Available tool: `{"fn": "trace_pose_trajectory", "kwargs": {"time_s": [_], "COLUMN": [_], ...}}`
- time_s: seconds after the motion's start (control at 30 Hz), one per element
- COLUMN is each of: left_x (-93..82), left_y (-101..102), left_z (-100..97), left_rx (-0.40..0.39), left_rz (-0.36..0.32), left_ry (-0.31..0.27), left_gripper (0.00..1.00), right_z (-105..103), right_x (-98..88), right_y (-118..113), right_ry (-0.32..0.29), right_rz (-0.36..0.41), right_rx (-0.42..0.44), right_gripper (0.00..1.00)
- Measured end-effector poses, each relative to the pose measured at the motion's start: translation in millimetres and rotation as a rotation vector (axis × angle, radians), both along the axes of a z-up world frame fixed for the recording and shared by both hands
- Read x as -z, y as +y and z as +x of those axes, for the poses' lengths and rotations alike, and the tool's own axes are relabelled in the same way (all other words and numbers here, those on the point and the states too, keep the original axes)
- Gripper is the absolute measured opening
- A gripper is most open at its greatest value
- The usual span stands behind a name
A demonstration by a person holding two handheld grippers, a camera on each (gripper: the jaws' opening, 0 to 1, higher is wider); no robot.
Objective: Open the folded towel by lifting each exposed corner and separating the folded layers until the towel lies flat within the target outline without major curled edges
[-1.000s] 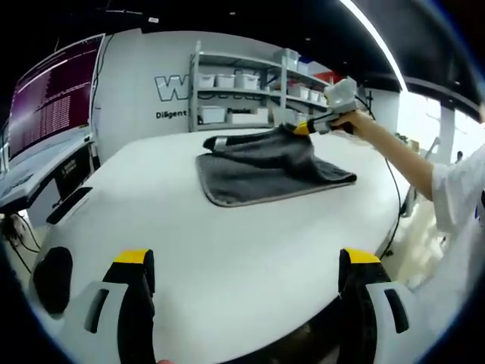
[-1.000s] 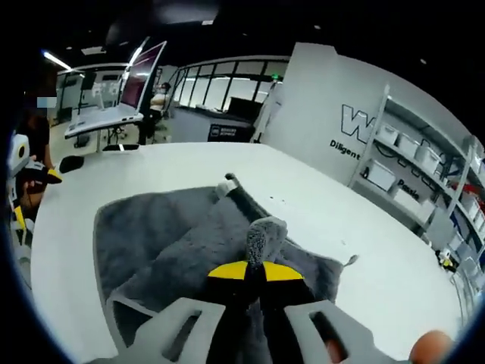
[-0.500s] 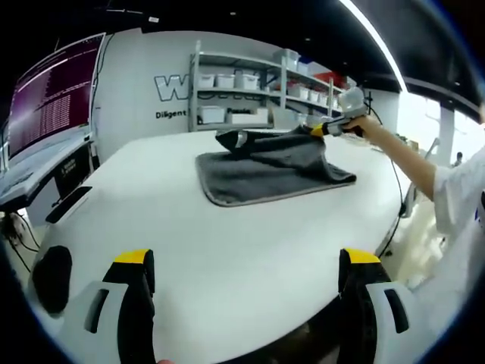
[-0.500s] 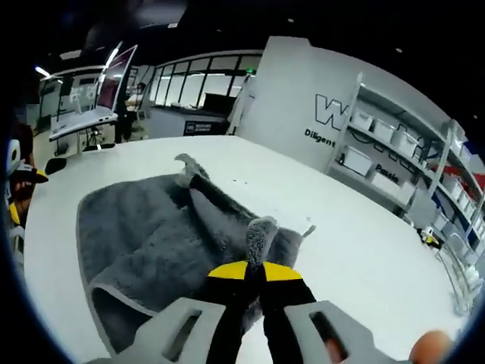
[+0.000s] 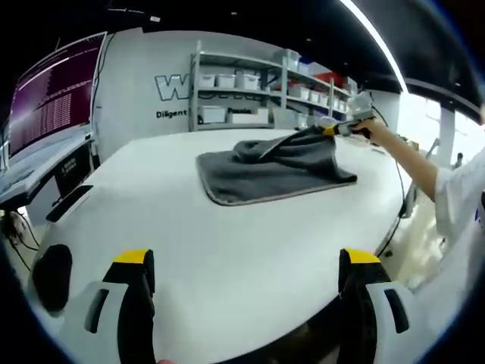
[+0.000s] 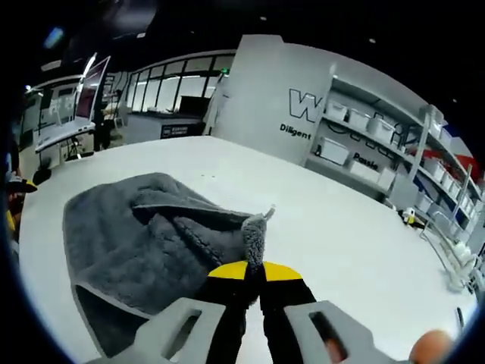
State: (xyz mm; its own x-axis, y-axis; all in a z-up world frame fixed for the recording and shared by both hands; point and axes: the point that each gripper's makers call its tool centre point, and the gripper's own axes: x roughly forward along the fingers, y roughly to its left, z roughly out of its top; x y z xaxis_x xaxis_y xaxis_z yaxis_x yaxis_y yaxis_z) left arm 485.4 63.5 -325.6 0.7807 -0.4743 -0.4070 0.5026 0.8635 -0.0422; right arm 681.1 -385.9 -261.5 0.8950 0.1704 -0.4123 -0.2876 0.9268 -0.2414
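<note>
In the left gripper view, a large white table [image 5: 227, 250] fills the front of a workshop, with a shelving rack [image 5: 250, 87] of white bins against the lettered back wall and a monitor [image 5: 49, 102] at the side; the grey towel [image 5: 269, 171] lies far across the table, part flat and part heaped; the left gripper [image 5: 246, 292] hovers low at the near edge with its jaws wide apart and nothing between them, probably kept back to leave room for the other hand; the right gripper [image 5: 341, 127], held by a person's hand [image 5: 373, 130], has one towel corner raised off the surface. In the right gripper view, the same table [image 6: 341, 227] reaches toward the shelves [image 6: 379, 152]; the right gripper [image 6: 254, 274] has its yellow-tipped jaws pressed together on a corner of the towel [image 6: 144, 243], a tuft of which stands up above the tips; the pinch at the corner looks chosen so that the upper layer can be drawn away from the one under it; the towel is not yet flat, folds remain; I see no target outline.
</note>
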Motion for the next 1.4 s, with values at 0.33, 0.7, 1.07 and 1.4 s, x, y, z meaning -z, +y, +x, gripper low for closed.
{"fn": "trace_pose_trajectory", "kwargs": {"time_s": [0.33,0.7,1.07,1.4], "left_x": [0.8,4.2,5.8,8.5], "left_y": [-2,-6,-3,-6], "left_z": [0.4,2.8,4.8,6.4], "left_rx": [0.006,0.015,0.007,0.014], "left_rz": [-0.002,0.0,-0.002,-0.002], "left_ry": [0.002,0.012,0.019,0.026], "left_gripper": [0.99,0.99,0.99,0.99], "right_z": [-19,-33,-45,-78], "right_x": [6.3,16.3,29.1,55.3], "right_y": [-42,-95,-155,-208], "right_ry": [-0.004,0.02,0.035,0.076], "right_rz": [0.03,0.027,0.043,0.044], "right_rx": [0.104,0.197,0.303,0.428], "right_gripper": [0.0,0.0,0.0,0.0]}}
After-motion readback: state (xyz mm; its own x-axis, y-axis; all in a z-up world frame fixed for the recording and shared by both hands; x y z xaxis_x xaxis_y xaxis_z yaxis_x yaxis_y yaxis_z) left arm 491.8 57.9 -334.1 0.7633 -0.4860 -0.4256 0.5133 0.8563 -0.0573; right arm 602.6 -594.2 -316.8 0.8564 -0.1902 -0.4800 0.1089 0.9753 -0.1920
